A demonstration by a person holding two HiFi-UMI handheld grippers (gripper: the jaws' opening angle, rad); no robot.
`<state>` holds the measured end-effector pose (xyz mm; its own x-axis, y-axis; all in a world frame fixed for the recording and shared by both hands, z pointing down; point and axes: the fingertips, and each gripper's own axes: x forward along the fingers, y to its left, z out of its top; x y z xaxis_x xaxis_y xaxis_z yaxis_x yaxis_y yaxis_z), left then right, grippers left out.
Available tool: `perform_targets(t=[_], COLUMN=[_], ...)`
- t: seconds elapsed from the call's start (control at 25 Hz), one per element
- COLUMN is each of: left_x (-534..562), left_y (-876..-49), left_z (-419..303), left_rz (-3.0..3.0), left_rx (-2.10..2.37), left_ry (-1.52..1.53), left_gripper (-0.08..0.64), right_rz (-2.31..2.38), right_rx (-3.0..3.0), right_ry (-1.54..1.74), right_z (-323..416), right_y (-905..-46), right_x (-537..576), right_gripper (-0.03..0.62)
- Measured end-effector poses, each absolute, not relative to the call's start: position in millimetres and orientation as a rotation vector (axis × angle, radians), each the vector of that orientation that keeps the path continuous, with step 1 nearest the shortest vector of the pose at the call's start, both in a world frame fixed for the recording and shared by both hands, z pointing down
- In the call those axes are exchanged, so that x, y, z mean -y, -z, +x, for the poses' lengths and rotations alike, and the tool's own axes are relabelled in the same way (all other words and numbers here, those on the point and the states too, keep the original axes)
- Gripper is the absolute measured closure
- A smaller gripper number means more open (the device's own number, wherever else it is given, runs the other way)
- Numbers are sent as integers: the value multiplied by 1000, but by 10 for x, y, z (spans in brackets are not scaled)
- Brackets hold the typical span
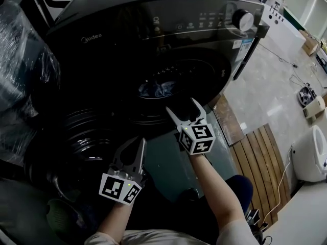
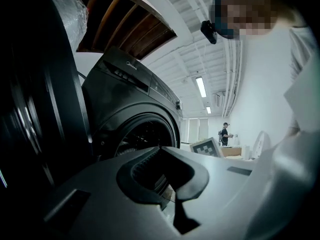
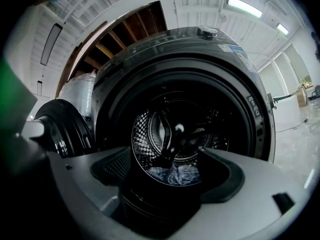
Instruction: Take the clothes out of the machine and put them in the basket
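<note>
A dark front-loading washing machine (image 1: 153, 29) stands with its round door (image 1: 76, 142) swung open to the left. Blue clothes (image 1: 156, 89) lie at the bottom of the drum, and in the right gripper view the clothes (image 3: 175, 174) show straight ahead. My right gripper (image 1: 180, 106) is open and empty just in front of the drum mouth, and it (image 3: 169, 181) points into the drum. My left gripper (image 1: 134, 146) hangs lower, beside the open door, open more narrowly with nothing in it. The left gripper (image 2: 170, 171) faces the machine's front from the side.
A plastic-wrapped bulk (image 1: 20, 70) stands left of the machine. A green object (image 1: 61, 216) lies at the bottom left near my arm. To the right are a slatted wooden board (image 1: 260, 162), a white appliance (image 1: 312, 154) and floor cables. A distant person (image 2: 225, 134) stands far behind.
</note>
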<state>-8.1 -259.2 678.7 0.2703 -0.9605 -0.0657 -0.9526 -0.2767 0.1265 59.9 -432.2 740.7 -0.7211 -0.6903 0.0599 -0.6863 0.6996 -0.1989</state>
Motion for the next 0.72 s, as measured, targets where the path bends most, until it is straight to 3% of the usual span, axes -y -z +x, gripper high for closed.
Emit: perform_targets(t=[0.72], left_x=[2732], left_y=[-7196], left_z=[-87], left_rz=[2434], left_rx=[1894], left_ry=[140], left_gripper=[538], right_rz=[-1142], right_rx=[-2914], right_ry=[287], right_z=[194], right_y=[-7939], right_x=[4729], right_gripper=[184])
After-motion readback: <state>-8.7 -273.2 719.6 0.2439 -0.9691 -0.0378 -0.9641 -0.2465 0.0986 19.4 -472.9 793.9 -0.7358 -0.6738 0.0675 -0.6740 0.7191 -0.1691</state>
